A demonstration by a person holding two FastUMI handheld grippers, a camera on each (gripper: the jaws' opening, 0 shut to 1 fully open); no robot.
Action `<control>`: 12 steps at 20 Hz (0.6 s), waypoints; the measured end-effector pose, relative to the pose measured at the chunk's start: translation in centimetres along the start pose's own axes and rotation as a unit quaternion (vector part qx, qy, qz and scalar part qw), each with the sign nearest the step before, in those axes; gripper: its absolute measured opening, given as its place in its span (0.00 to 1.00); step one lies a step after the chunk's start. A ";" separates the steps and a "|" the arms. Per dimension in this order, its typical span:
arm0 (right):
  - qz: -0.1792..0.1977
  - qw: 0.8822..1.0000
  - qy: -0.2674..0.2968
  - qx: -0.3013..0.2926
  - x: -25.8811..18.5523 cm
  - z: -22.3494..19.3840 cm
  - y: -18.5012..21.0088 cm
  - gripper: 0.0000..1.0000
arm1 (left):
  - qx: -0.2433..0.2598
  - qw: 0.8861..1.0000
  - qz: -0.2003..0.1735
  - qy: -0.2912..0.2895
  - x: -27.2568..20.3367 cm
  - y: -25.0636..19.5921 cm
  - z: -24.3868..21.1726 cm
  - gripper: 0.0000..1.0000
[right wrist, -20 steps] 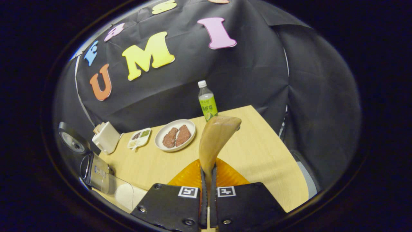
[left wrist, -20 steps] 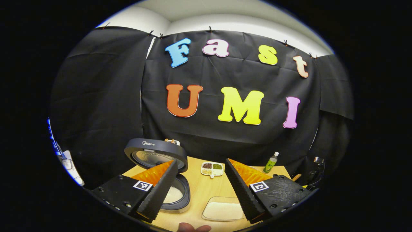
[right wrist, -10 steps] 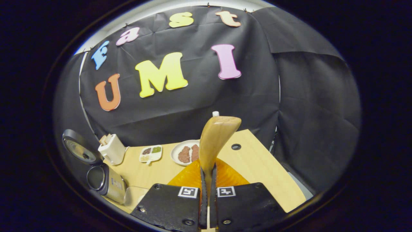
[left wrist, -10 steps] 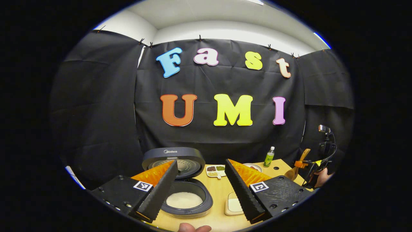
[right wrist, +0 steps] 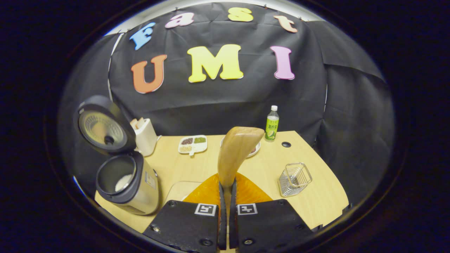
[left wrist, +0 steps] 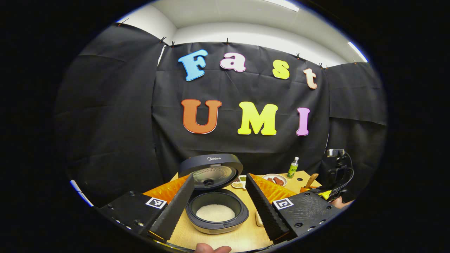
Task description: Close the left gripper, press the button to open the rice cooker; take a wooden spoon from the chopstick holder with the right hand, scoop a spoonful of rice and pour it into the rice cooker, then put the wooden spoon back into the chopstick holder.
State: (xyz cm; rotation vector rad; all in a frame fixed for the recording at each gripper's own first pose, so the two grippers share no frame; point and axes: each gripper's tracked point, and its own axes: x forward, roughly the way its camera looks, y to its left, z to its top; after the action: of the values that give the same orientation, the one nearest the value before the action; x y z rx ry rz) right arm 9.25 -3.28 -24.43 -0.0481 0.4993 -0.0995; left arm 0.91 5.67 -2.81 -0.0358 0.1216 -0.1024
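The rice cooker (left wrist: 217, 211) has the word "Midea" in small pale letters on the front rim of its open lid (left wrist: 211, 165); that is the only word that can be read. The green bottle (right wrist: 271, 123) has a label with writing, but it is too small to make out. The left gripper (left wrist: 218, 176) and the right gripper (right wrist: 227, 182) each have two little black-and-white square code marks (right wrist: 205, 209) behind the fingers.
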 end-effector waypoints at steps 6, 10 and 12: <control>-0.094 0.986 -0.010 -0.136 2.8 -3.1 0.2 0.08 | 0.014 1.000 0.003 0.023 -1.4 2.3 -1.5 0.95; -0.102 0.987 0.009 -0.126 3.7 -5.6 1.6 0.08 | 0.016 0.999 0.004 0.031 -2.0 3.2 -2.0 0.95; -0.098 0.990 0.010 -0.104 3.9 -6.1 2.5 0.08 | 0.014 0.999 0.003 0.031 -2.1 3.5 -2.0 0.95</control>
State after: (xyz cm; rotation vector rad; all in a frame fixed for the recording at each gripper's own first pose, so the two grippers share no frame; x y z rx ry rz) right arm 9.92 -1.35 -31.78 -0.3002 0.5236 -0.2407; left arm -1.06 9.32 -4.70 -0.0035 0.1815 -0.0990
